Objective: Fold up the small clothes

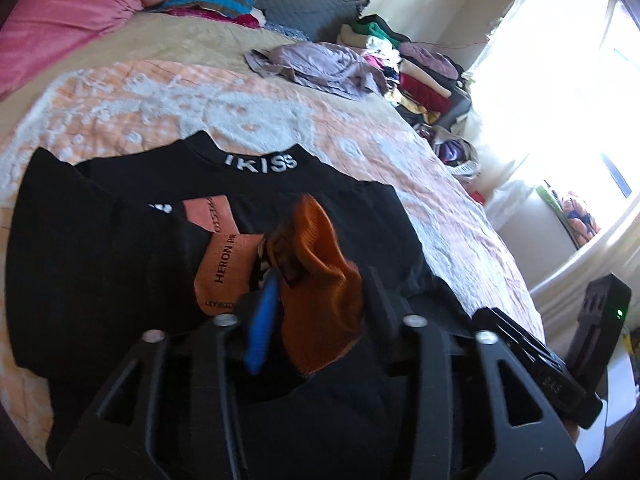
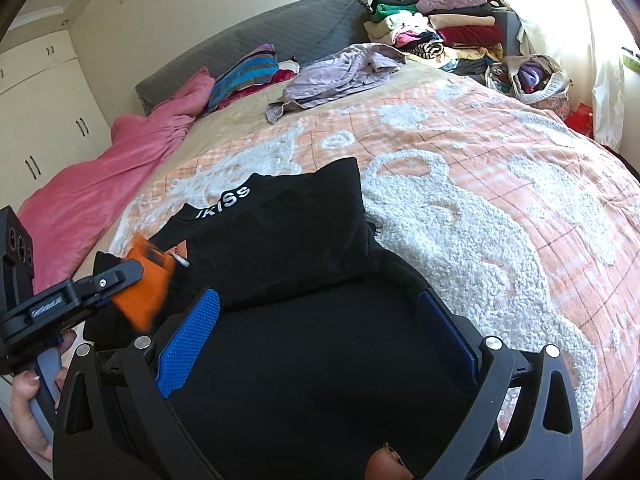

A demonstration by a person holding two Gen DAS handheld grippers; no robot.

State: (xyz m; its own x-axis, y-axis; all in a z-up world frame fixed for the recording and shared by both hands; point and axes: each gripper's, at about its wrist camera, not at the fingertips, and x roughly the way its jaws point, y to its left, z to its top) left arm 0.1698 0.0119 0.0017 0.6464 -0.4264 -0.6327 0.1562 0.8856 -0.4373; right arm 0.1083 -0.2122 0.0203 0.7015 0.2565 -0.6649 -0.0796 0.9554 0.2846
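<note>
1. Left gripper (image 1: pixel 324 276) is nearest in its own wrist view. Its jaws stand partly apart, with the small orange ribbed knit piece (image 1: pixel 324 248) hanging between them. The pads do not appear to press it, so I read it as released, though blur leaves some doubt.
2. I place the orange piece over the stack of folded black tops with white collar lettering (image 1: pixel 256 184), at about 5 o'clock of that lettering and just beside the orange-brown printed tags (image 1: pixel 224 268).
3. Risk: unclamped and bunched, the piece may land crumpled on the stack instead of flat. Its loose ribbed knit would be the cause.
4. Risk: the knit may catch on the blue textured pad (image 1: pixel 262 320) and be dragged off the stack when I pull the tool away.
5. Right gripper (image 2: pixel 318 296) is spread wide and grips nothing. It hovers low over the near edge of the black stack, at 6 o'clock in its view.
6. Risk: lowering it further could snag the black cloth and undo the fold, or push the stack across the peach-and-white tufted bedspread (image 2: pixel 500 208).
7. Risk: both tools are working close together at the 9 o'clock side of the right view, so I judge a knock between them possible.
</note>
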